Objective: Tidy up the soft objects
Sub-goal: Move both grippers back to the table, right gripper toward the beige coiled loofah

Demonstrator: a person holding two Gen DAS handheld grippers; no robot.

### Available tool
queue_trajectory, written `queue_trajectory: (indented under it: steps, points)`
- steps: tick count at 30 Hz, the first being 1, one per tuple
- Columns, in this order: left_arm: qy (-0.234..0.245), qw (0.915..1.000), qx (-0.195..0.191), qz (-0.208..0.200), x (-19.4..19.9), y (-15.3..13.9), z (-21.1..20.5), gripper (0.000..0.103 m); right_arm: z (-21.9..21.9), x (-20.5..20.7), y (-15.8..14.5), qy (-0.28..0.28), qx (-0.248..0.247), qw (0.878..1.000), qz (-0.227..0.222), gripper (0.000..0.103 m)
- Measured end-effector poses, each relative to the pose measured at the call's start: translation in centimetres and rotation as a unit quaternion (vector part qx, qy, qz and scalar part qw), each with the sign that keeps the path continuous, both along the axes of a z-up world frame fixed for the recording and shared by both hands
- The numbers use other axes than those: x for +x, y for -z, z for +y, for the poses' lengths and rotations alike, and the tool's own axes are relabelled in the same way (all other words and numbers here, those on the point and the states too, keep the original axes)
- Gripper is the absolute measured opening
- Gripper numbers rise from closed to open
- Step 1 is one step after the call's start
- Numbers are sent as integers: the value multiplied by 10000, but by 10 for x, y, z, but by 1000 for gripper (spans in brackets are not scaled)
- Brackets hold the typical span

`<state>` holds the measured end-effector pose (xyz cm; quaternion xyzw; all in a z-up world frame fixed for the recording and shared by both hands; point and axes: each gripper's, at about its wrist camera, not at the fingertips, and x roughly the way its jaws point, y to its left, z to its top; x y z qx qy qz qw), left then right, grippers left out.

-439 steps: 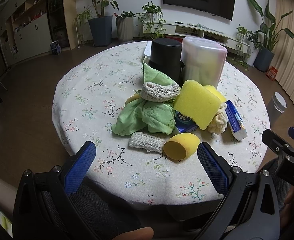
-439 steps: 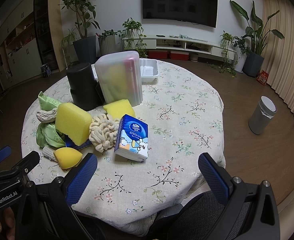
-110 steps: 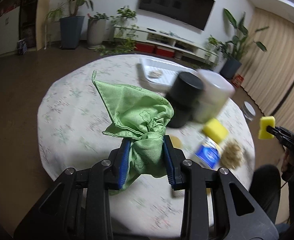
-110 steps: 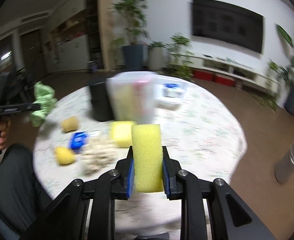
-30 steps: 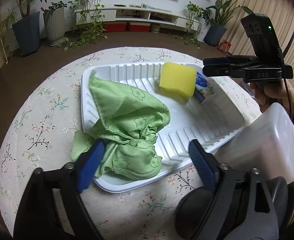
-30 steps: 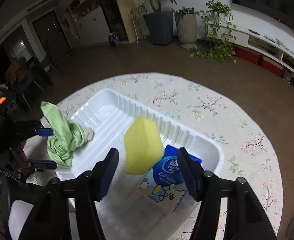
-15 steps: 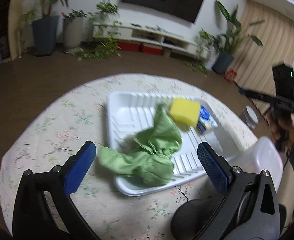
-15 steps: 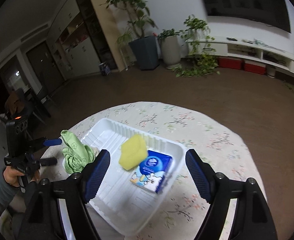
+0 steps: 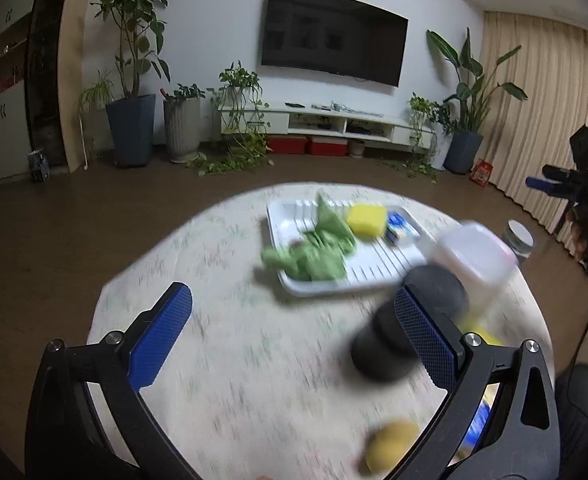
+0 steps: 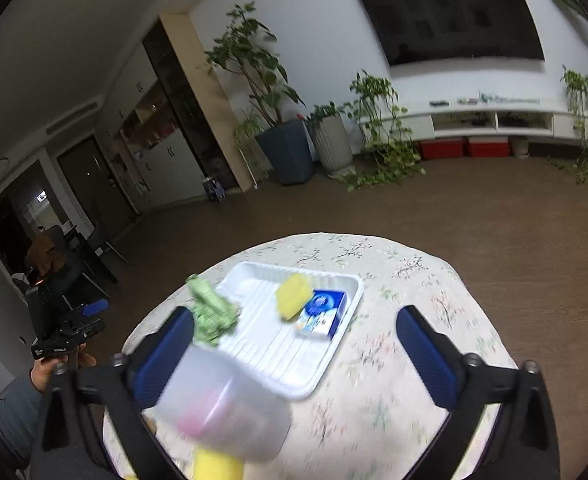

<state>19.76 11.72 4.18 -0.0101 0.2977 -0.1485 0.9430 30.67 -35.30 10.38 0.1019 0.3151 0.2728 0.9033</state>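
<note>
A: Left gripper [image 9: 294, 328], what have I got?

B: Jaws spread wide, nothing between the blue pads. It hangs above the flowered tablecloth [image 9: 221, 264], well back from the tray.

A: And the right gripper [image 10: 296, 344]?

B: Its jaws have just been opening and now stand wide, nothing gripped. The frosted plastic container [image 10: 221, 408] blurs across its left finger in my right view, but that is only in front, not held.

A: Soft things, where?

B: White ribbed tray [image 9: 370, 276] on the table. Green cloth [image 9: 314, 252] bunched at the tray's left end, one corner spilling over the rim onto the tablecloth. Yellow sponge [image 9: 366, 218] inside the tray toward the back, leaning against the blue tissue pack [image 9: 400, 226] just right of it. In the right view the same sponge [image 10: 291, 296] touches the tissue pack [image 10: 322, 314].

A: Anything left outside?

B: Black cylinder [image 9: 410, 328] and the container [image 9: 474, 256] near the tray's right end. A yellow rounded sponge [image 9: 390, 446] near the table edge; another yellow piece [image 10: 217, 466] below the container, too blurred to say more.
</note>
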Motion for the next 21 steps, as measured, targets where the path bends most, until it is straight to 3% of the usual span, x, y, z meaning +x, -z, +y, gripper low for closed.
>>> queue_trajectory:
  steps: [8,14,18,21]
  points:
    - [228,9984,483,-209,-99,9,-42,103,16,-127,12,282,-536,9981,-73,103]
    - [620,9964,542,179,-143,31,-81,103,51,-219,49,520,-801,9954,42,103]
    - [796,9934,786,270,-171,48,-107,103,74,-253,80,612,-1029,9925,254,103]
    - [899,9923,722,449,-180,62,-120,103,85,-264,97,692,-1296,9887,302,103]
